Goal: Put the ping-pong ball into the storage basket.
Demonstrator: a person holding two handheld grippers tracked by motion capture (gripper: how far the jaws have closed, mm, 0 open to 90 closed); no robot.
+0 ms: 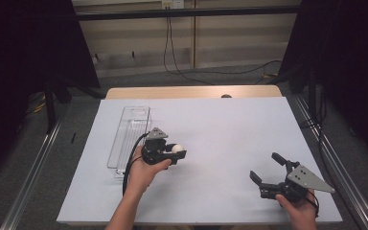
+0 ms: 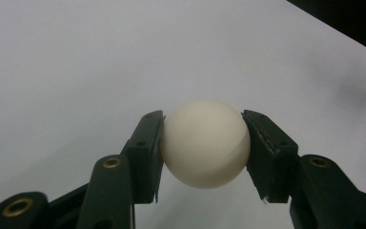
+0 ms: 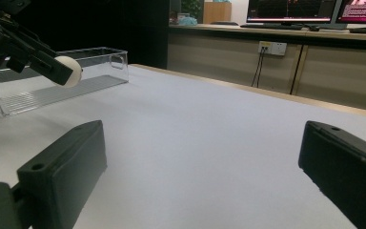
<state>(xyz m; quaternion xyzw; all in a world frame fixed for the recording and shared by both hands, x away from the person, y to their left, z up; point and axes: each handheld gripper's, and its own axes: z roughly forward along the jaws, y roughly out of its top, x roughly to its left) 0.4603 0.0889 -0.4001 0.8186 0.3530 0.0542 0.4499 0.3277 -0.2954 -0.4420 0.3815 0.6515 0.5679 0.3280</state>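
Here, left gripper (image 1: 178, 152) fingers (image 2: 145, 152) clamp round ball (image 2: 205, 143), no long axis.

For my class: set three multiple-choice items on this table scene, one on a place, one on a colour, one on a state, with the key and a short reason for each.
1. Where does the clear tray lie on the table?
A. on its left side
B. at its middle
C. at its right edge

2. What colour is the ball?
A. red
B. cream white
C. blue

3. How do the two grippers stand?
A. both shut on balls
B. both open and empty
C. the left gripper shut on the ball, the right gripper open and empty

Key: 1 A, the high view shows the tray left of the middle; 2 B, the left gripper view shows it pale cream; 3 C, the pads press the ball's sides, while the right jaws stand wide apart over bare table.
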